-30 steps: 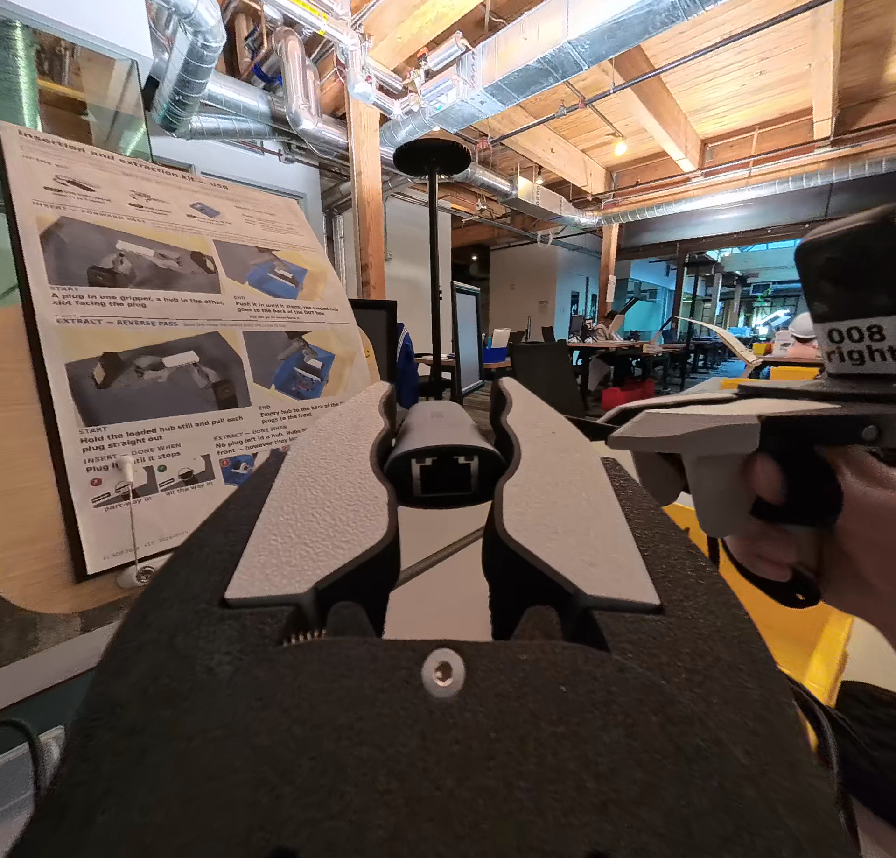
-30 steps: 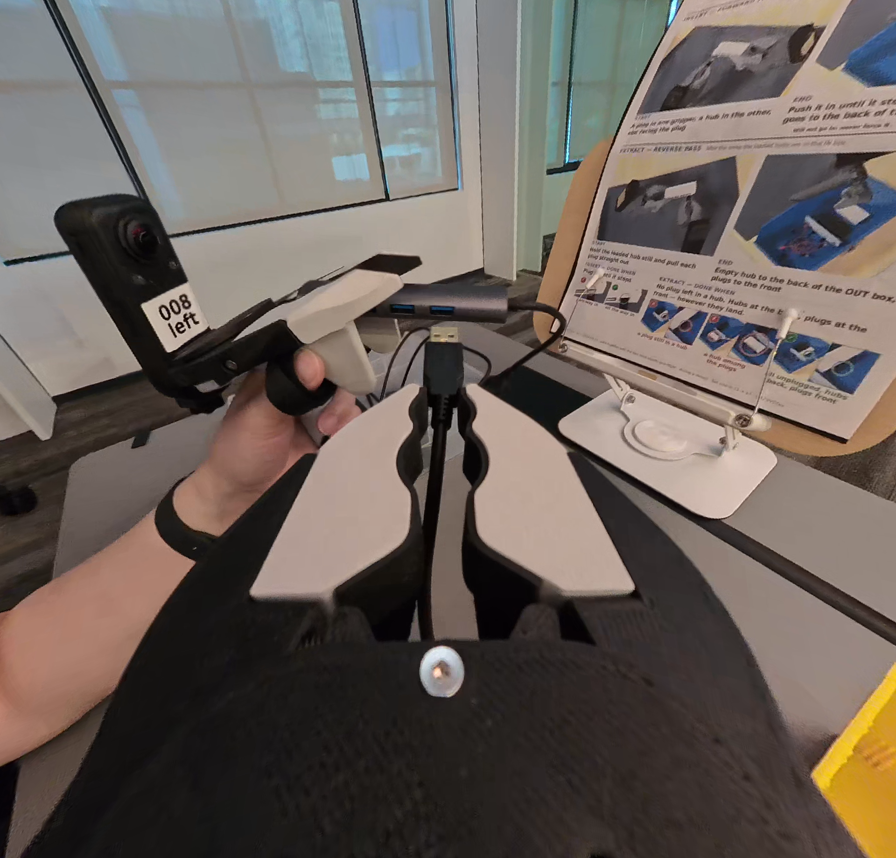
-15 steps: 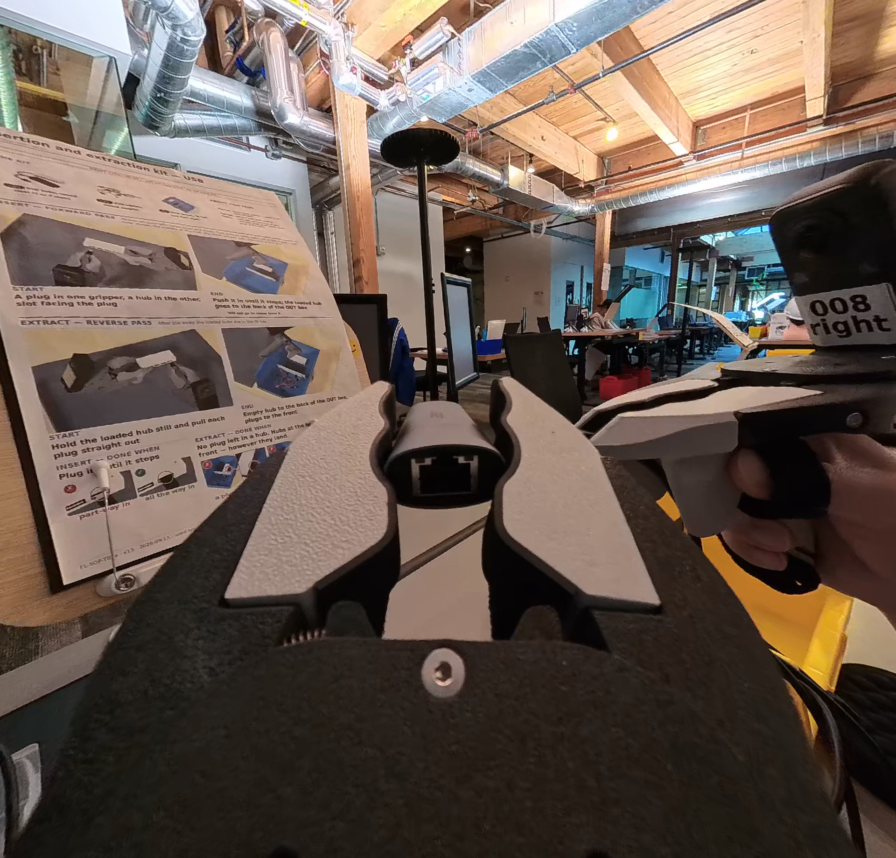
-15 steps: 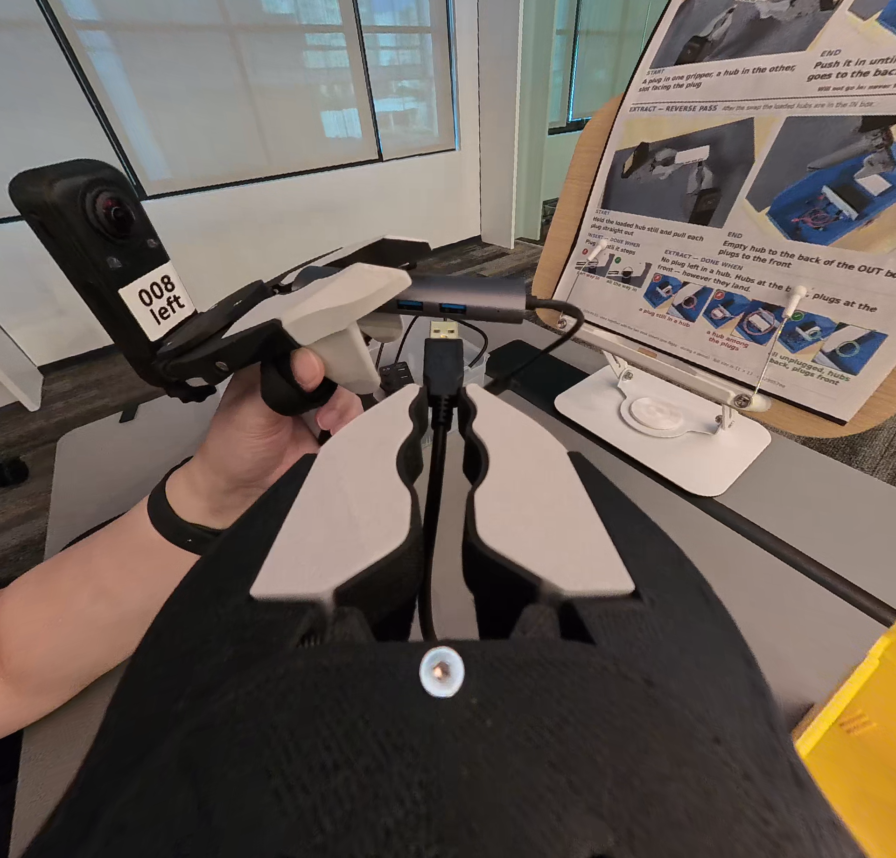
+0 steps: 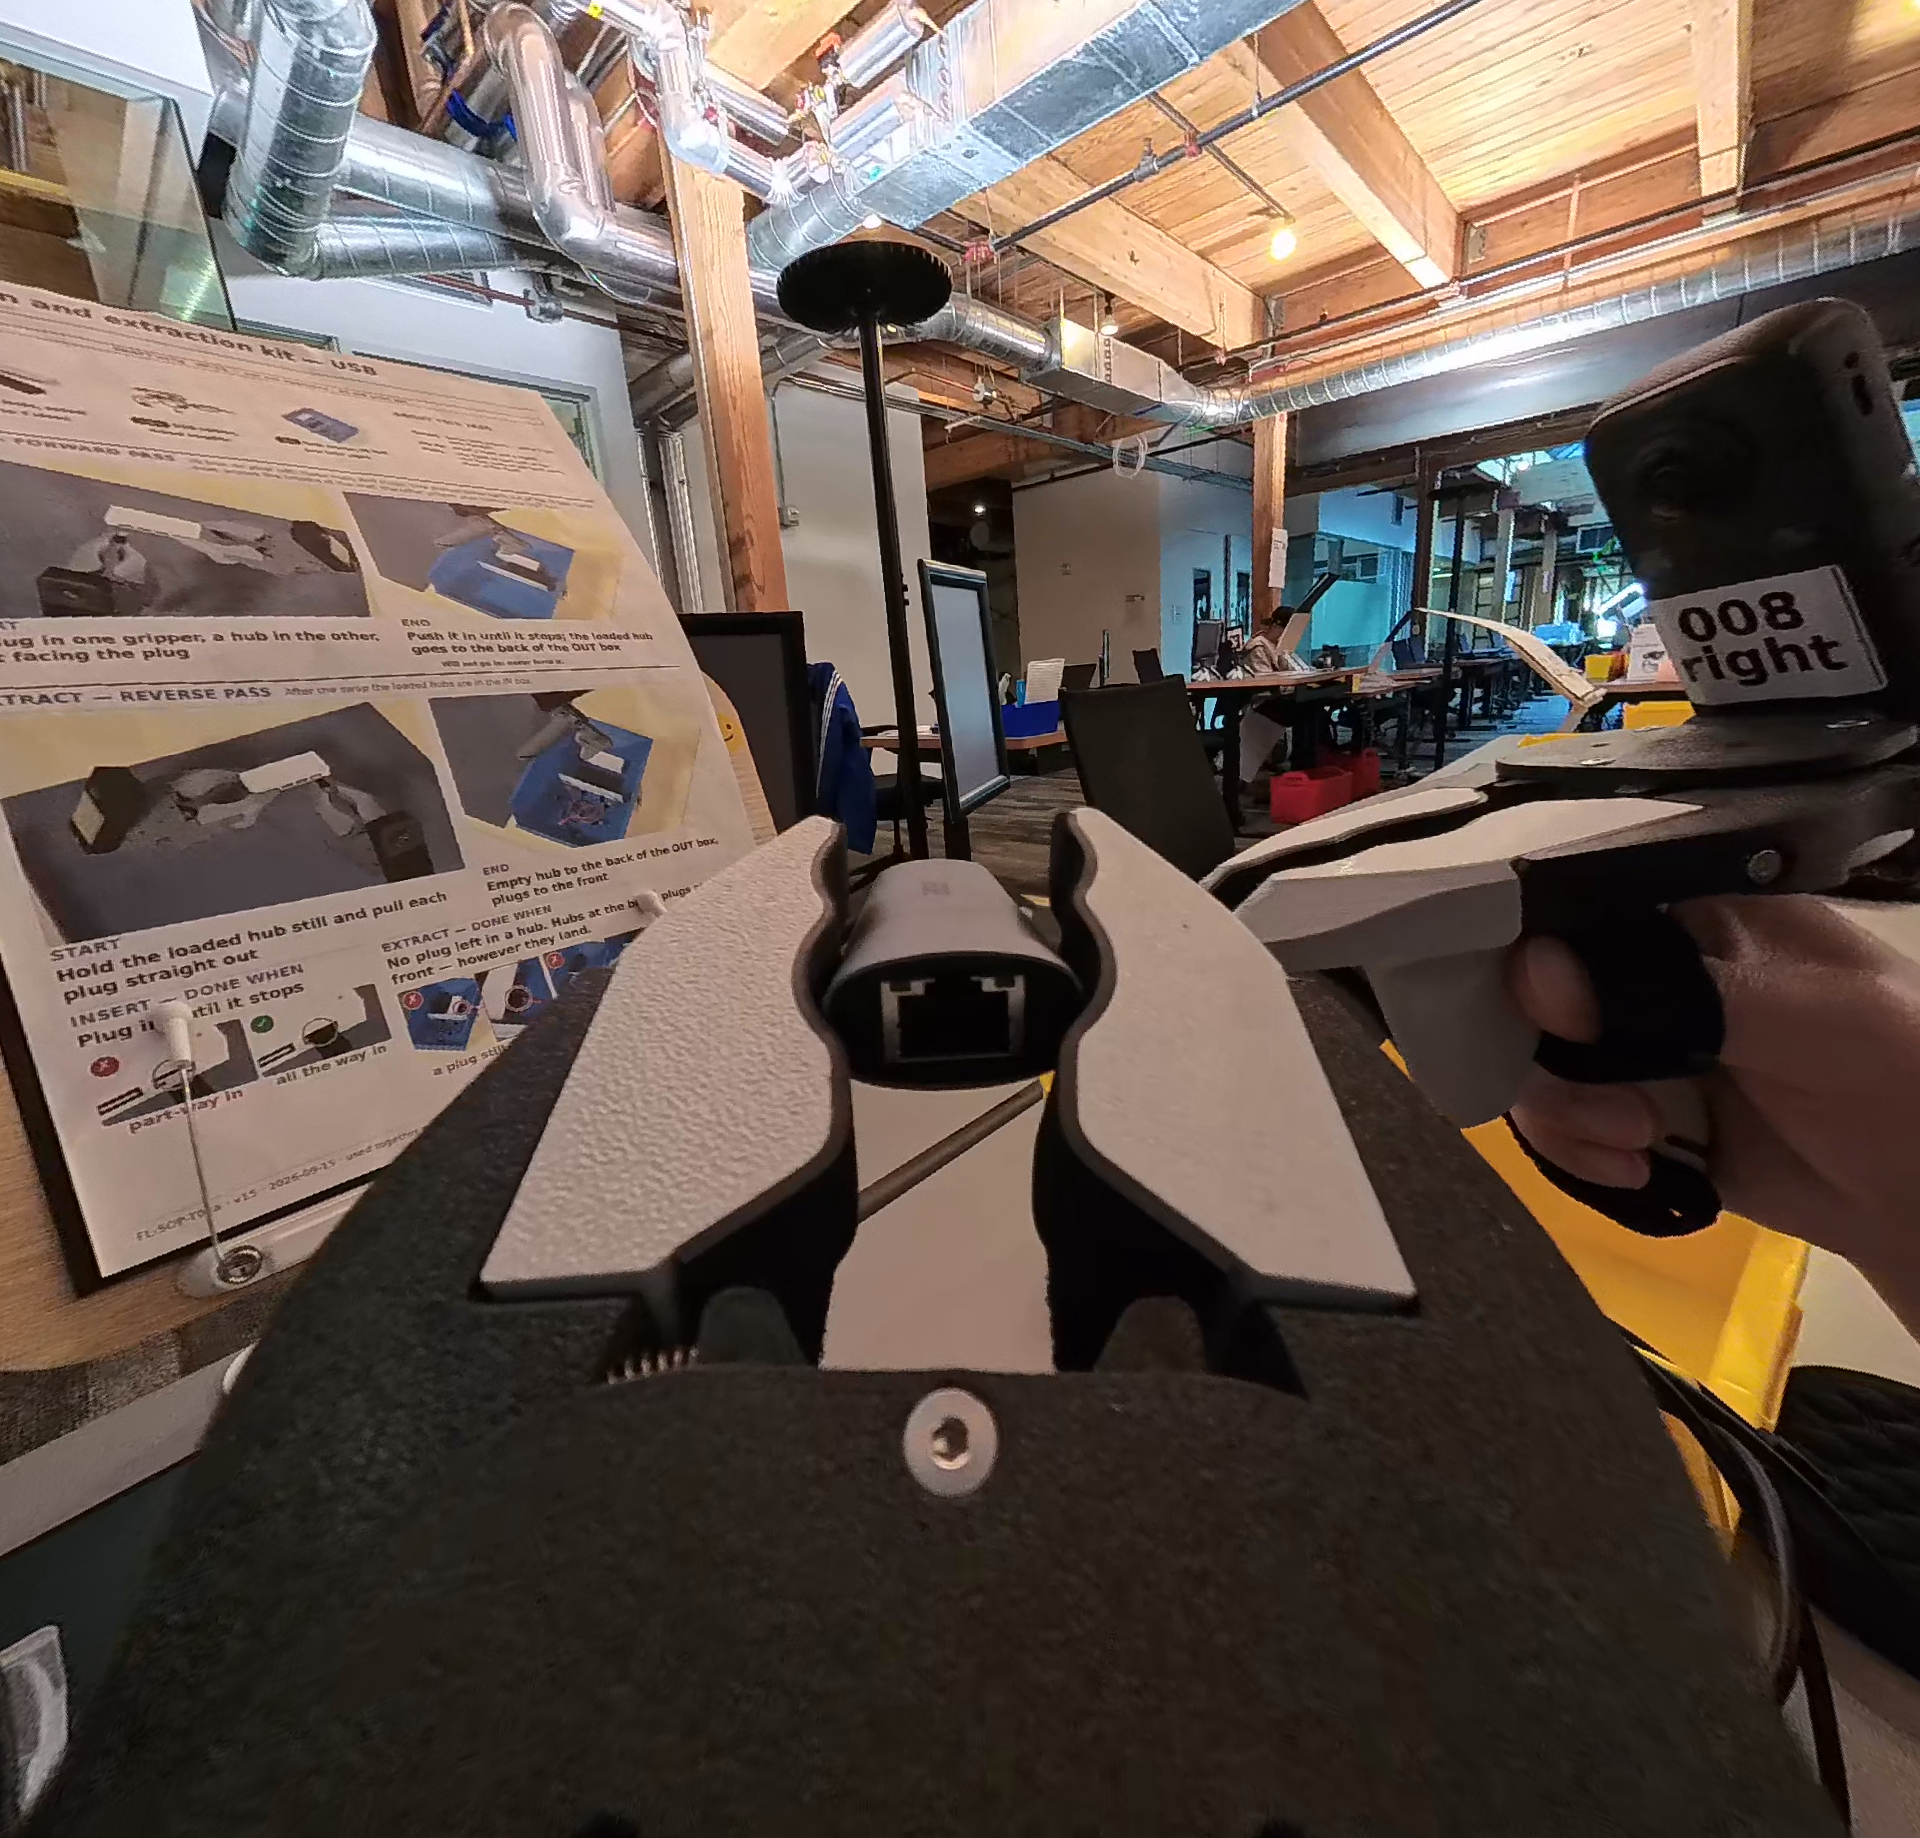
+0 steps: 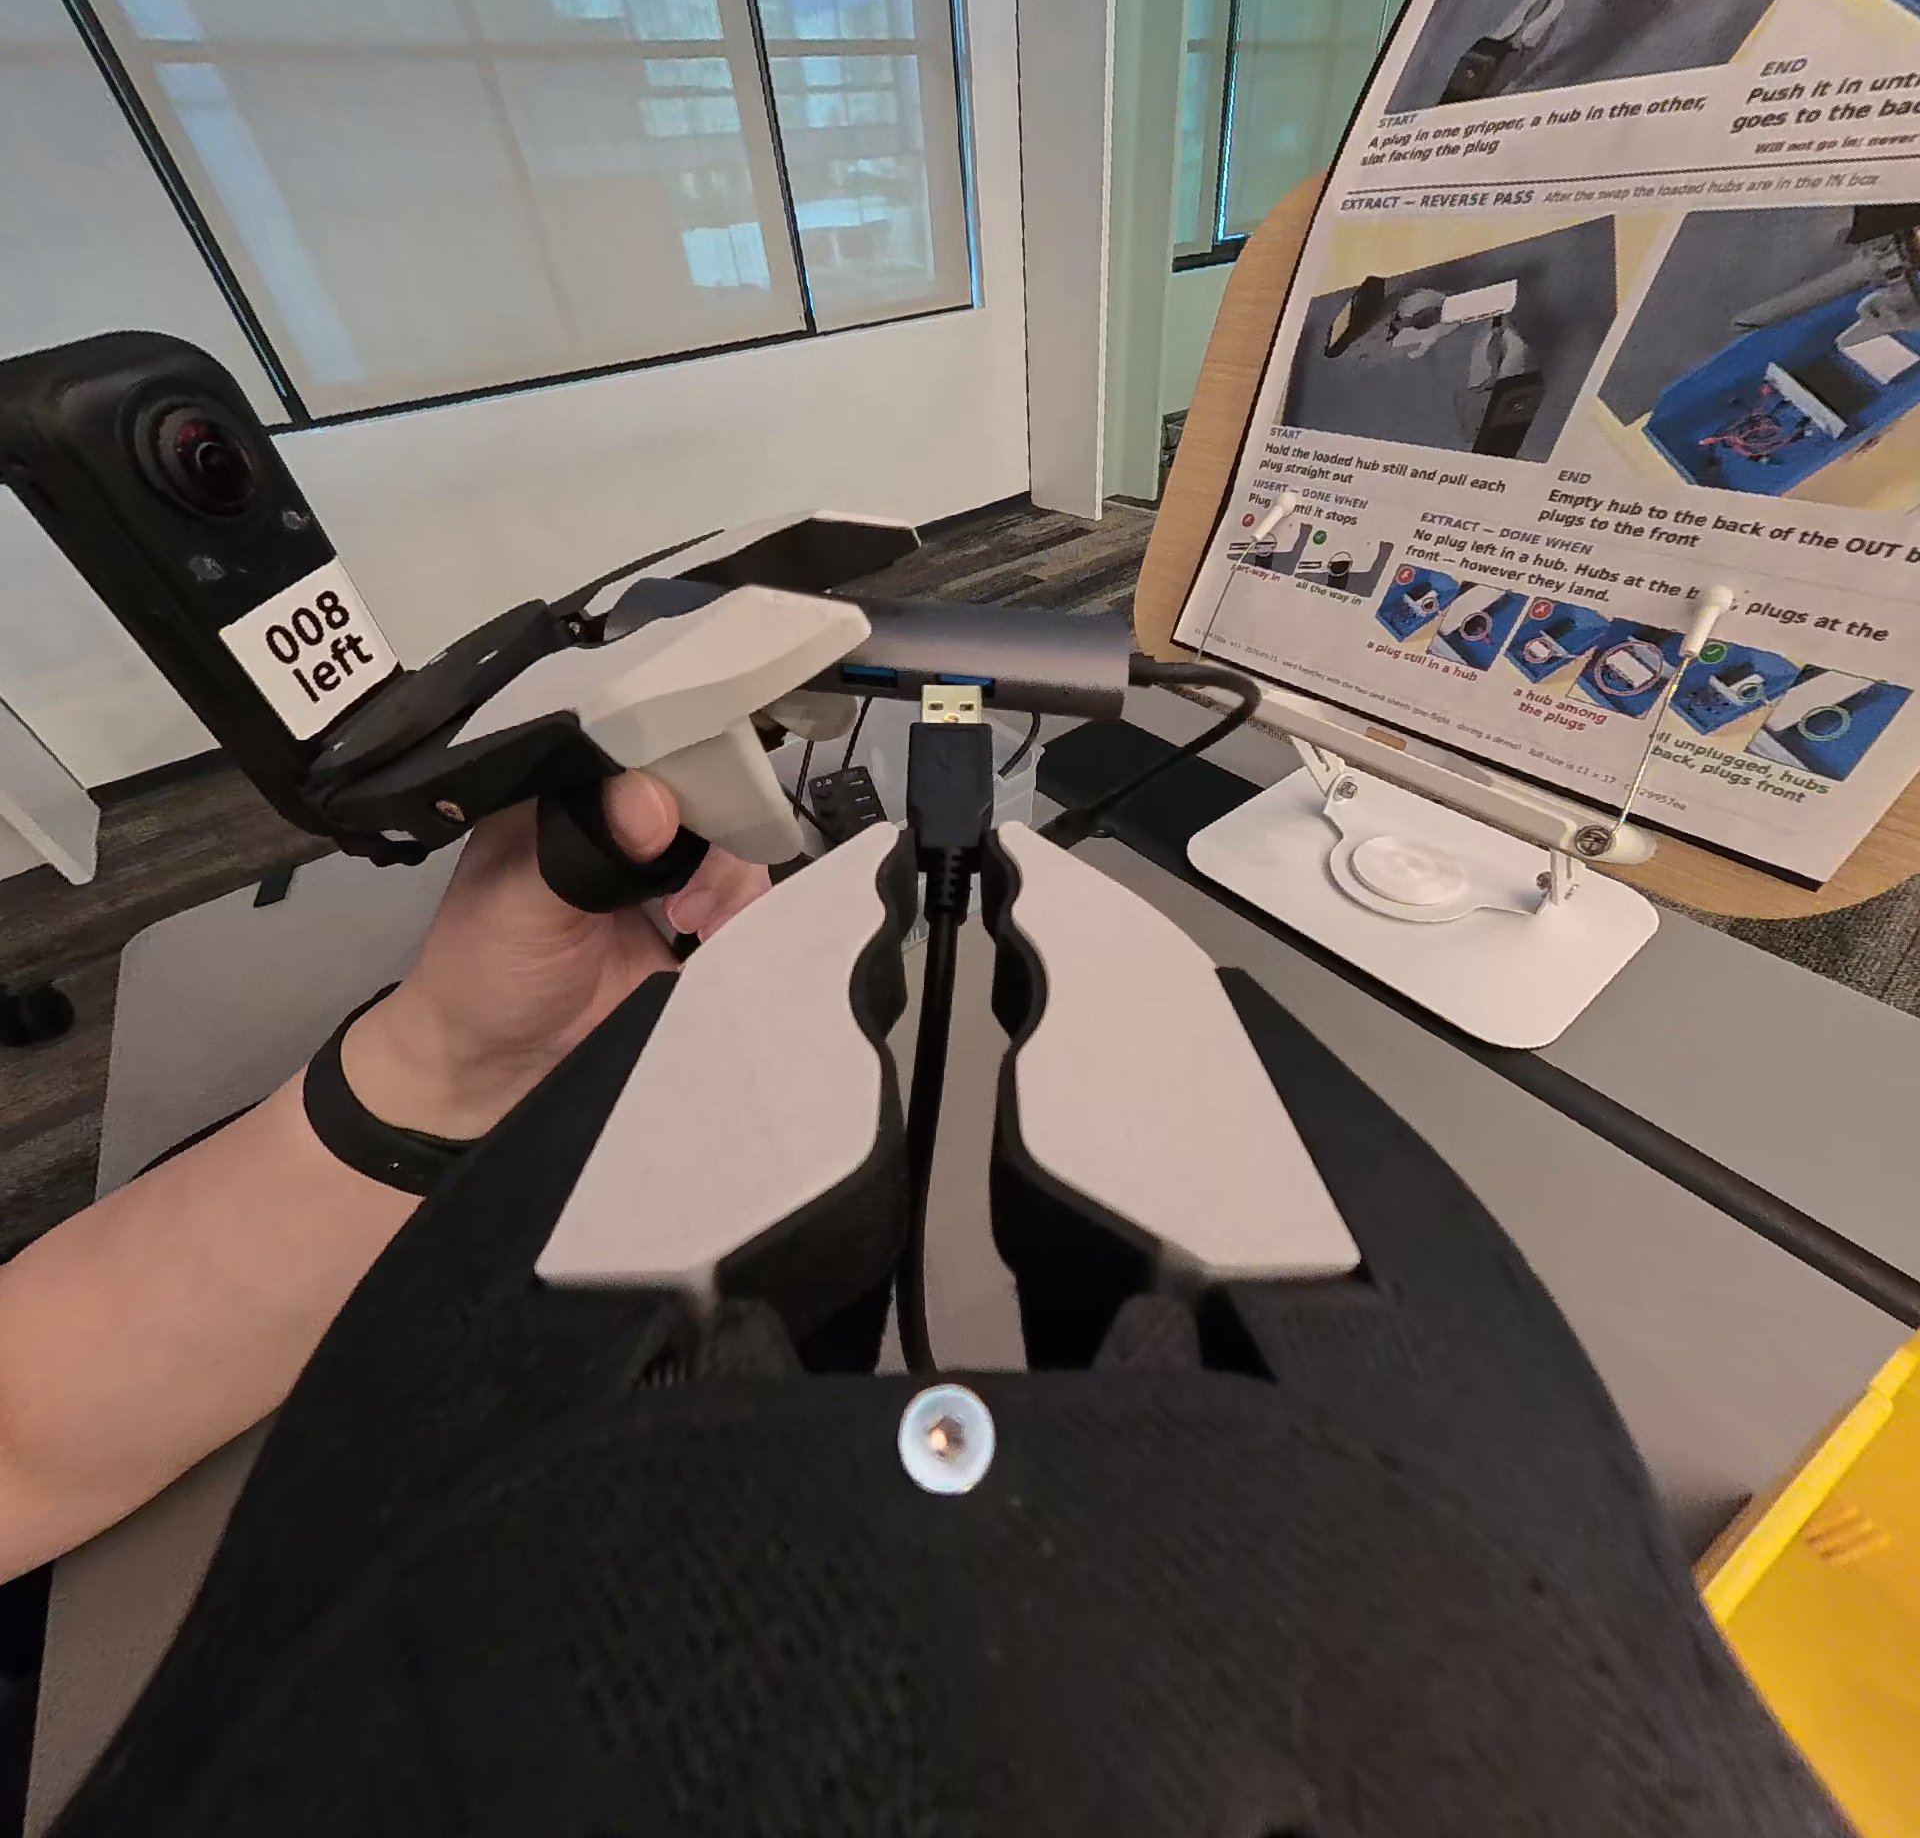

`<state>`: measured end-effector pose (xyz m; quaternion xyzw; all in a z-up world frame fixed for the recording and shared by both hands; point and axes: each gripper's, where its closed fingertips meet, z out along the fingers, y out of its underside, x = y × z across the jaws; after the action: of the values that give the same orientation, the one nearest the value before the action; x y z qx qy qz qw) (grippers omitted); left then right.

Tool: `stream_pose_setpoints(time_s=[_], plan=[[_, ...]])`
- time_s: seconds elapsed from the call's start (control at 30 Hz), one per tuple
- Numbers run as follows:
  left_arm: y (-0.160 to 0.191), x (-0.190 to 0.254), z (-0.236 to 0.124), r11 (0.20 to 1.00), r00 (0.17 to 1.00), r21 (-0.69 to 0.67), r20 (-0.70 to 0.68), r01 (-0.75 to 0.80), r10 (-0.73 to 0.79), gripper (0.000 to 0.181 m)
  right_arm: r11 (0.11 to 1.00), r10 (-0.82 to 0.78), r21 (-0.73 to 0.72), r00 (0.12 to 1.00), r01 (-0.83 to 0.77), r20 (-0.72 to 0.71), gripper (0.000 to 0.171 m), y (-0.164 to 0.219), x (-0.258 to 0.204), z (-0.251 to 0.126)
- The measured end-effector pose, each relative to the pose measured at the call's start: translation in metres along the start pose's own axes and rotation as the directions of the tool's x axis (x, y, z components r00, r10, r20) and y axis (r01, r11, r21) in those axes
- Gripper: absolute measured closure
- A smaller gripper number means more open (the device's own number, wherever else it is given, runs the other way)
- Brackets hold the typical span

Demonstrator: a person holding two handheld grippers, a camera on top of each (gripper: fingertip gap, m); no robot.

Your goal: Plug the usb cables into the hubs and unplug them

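Note:
My left gripper [image 5: 948, 874] is shut on a grey hub [image 5: 948, 978] and holds it in the air, its end port facing the camera. In the right wrist view the same hub [image 6: 997, 635] sticks out sideways from the left gripper [image 6: 831, 635], with two blue USB ports on its side. My right gripper [image 6: 948, 838] is shut on a black USB cable plug [image 6: 948, 760]. The plug's metal tip sits just below the right-hand blue port, almost touching it. The right gripper also shows in the left wrist view [image 5: 1247, 905], right of the hub.
An instruction sheet on a white stand [image 6: 1434, 915] stands at the right on the grey table [image 6: 1714, 1113]; it also shows in the left wrist view [image 5: 312, 749]. A yellow bin [image 6: 1839, 1601] is at the lower right. More cables and a black hub [image 6: 857, 786] lie beyond the grippers. Across from one pair of fingers to the other is roughly 6 cm.
The right gripper has carried the plug up to the hub's right-hand blue port, closing the gap. Both grippers have stayed shut on their loads.

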<state>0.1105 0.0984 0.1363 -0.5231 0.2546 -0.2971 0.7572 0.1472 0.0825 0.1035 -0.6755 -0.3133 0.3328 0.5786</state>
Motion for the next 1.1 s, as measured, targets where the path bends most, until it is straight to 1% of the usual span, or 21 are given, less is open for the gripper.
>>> stream_pose_setpoints(time_s=[0.4,0.6,0.77,0.9,1.1], plan=[[0.003,0.006,0.002,0.999,0.999,-0.016,-0.022,-0.031,0.031,0.145,1.000,0.022,-0.016,1.000,-0.022,0.002,0.159,0.004,0.004,0.002],[0.005,0.008,0.001,0.991,0.991,-0.044,-0.022,-0.130,0.129,0.144,0.999,0.045,-0.003,0.999,-0.045,0.015,0.159,0.005,0.004,0.003],[0.003,0.007,-0.001,0.997,0.996,-0.021,-0.046,-0.076,0.075,0.144,1.000,0.016,0.016,1.000,-0.016,0.003,0.159,0.003,0.002,0.003],[0.004,0.009,-0.001,0.996,0.995,-0.024,-0.051,-0.082,0.081,0.144,1.000,-0.001,0.018,1.000,0.001,-0.011,0.159,0.003,0.002,0.002],[0.005,0.013,-0.005,0.989,0.984,-0.040,-0.114,-0.140,0.135,0.144,1.000,-0.023,0.010,1.000,0.023,0.003,0.159,0.002,-0.002,0.001]])
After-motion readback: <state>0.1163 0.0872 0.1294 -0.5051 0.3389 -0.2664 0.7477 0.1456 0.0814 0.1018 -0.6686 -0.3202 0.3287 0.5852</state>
